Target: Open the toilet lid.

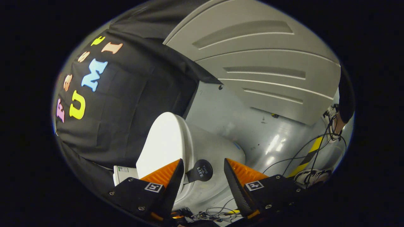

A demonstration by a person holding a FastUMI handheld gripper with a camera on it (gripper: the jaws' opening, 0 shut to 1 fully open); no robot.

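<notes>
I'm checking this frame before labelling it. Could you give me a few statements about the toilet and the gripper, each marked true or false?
1. The white toilet lid is shut flat on the bowl. False: it stands raised.
2. The gripper is open, holding nothing. True.
3. A round black tab lies between the gripper's fingers. True.
4. The gripper's fingers clamp the lid. False: the lid's edge merely passes behind one finger.
5. Black cables trail over the grey floor. True.

Toilet base point(205, 192) perhaps partly hidden behind the spread claw point(203, 164).
</notes>
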